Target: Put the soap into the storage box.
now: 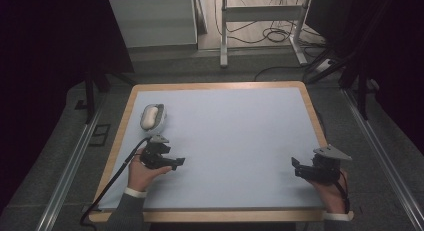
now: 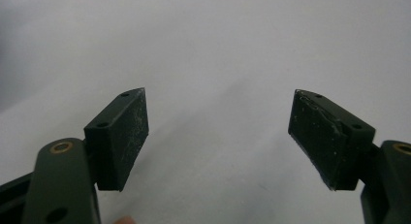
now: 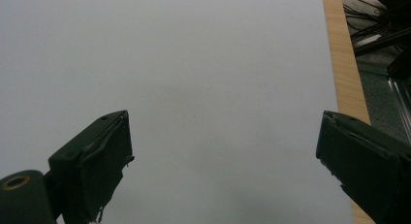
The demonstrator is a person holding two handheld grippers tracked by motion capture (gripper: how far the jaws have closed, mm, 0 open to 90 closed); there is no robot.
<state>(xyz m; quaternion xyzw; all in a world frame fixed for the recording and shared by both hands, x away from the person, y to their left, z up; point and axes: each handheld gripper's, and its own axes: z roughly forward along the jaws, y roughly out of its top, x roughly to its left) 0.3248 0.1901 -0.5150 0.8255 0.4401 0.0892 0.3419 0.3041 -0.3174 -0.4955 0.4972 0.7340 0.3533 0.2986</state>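
Pale table (image 1: 235,141) bears tray (image 1: 161,122) holding white object (image 1: 149,116); both tongs (image 2: 218,132) (image 3: 223,161) agape.

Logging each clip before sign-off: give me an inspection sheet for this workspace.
Surface: pale blue mat on wood-edged table.
Job's things: white oblong object in a grey tray, far left; contents unclear.
Clutter: nothing seen.
Grippers: left gripper open, nothing between its jaws; right gripper open, nothing between its jaws.
Cables: black cable trails off the near edge from the left gripper.
Surroundings: floor cables, white desk frame.
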